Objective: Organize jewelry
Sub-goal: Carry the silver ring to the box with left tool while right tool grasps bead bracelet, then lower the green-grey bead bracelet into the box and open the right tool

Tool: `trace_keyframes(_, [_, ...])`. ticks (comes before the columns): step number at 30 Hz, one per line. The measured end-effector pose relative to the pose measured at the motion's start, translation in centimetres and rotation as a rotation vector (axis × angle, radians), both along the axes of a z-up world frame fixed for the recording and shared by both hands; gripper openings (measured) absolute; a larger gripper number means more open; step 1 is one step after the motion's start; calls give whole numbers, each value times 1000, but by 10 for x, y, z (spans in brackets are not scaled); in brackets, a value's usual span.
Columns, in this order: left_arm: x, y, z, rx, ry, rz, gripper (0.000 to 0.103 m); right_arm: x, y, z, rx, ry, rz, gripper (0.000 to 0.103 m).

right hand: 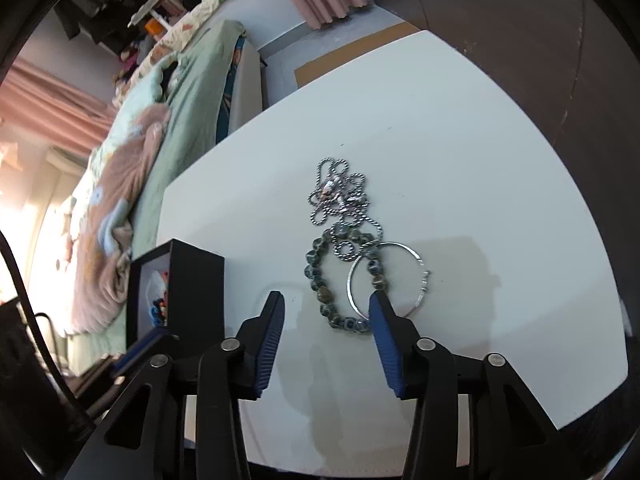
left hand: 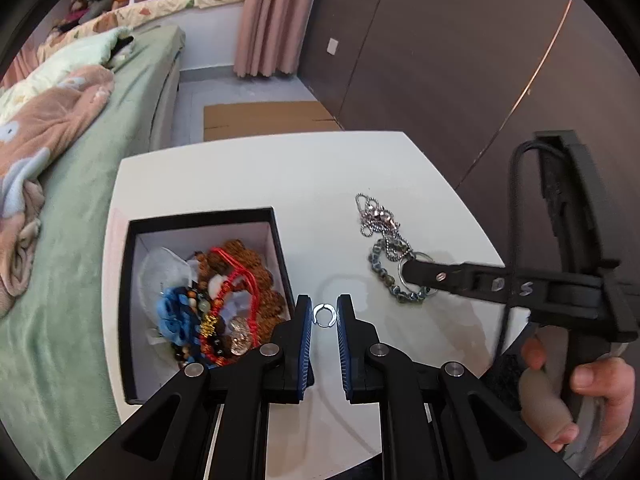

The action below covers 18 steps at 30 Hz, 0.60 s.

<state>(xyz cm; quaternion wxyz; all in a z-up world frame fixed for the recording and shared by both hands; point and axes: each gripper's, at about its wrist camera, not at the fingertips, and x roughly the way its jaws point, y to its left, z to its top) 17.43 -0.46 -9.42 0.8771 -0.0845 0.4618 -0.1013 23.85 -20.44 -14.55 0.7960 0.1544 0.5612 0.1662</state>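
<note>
A small silver ring [left hand: 324, 314] lies on the white table [left hand: 312, 184] between the tips of my left gripper [left hand: 324, 313], whose jaws stand slightly apart around it without touching. A black box [left hand: 127, 280] to its left holds red cords, brown beads and a blue piece. My right gripper [right hand: 326, 306] is open, low over a green bead bracelet [right hand: 320, 280], with its right fingertip over a silver bangle [right hand: 416, 264]. A silver chain [right hand: 340, 196] lies just beyond them. The right gripper also shows in the left wrist view [left hand: 410, 270].
A bed with a green sheet [left hand: 88, 184] runs along the table's left side. A dark wall [left hand: 440, 60] stands behind and to the right. Flat cardboard [left hand: 260, 120] lies on the floor beyond the table. The box also shows in the right wrist view [right hand: 192, 292].
</note>
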Motion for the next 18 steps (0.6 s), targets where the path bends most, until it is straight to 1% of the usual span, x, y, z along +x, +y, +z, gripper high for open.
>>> trace_keyframes(2, [-1, 8, 2, 8, -10, 26, 13, 2, 8, -2, -23, 0, 15, 43])
trace_keyframes(5, [-1, 25, 6, -29, -12, 57, 13, 3, 17, -6, -56, 1, 29, 41])
trace_keyframes(8, [-2, 35, 11, -41, -33, 77, 13, 5, 25, -10, -97, 3, 39, 38])
trace_keyframes(10, [-4, 42, 14, -44, -46, 93, 13, 7, 31, -14, -129, 7, 50, 34])
trace_keyframes(12, [-4, 49, 15, -52, -47, 107, 13, 8, 38, -17, -163, 5, 66, 23])
trace_keyframes(13, [-4, 52, 15, -56, -46, 116, 13, 8, 41, -15, -191, -15, 69, 21])
trace_keyframes(14, [-3, 55, 15, -58, -46, 123, 13, 8, 42, -14, -213, -18, 75, 14])
trace_keyframes(15, [-3, 58, 16, -60, -50, 129, 13, 8, 45, -13, -242, -32, 77, 12])
trace_keyframes(18, [-5, 64, 19, -84, -65, 141, 13, 6, 40, -9, -227, -34, 67, 11])
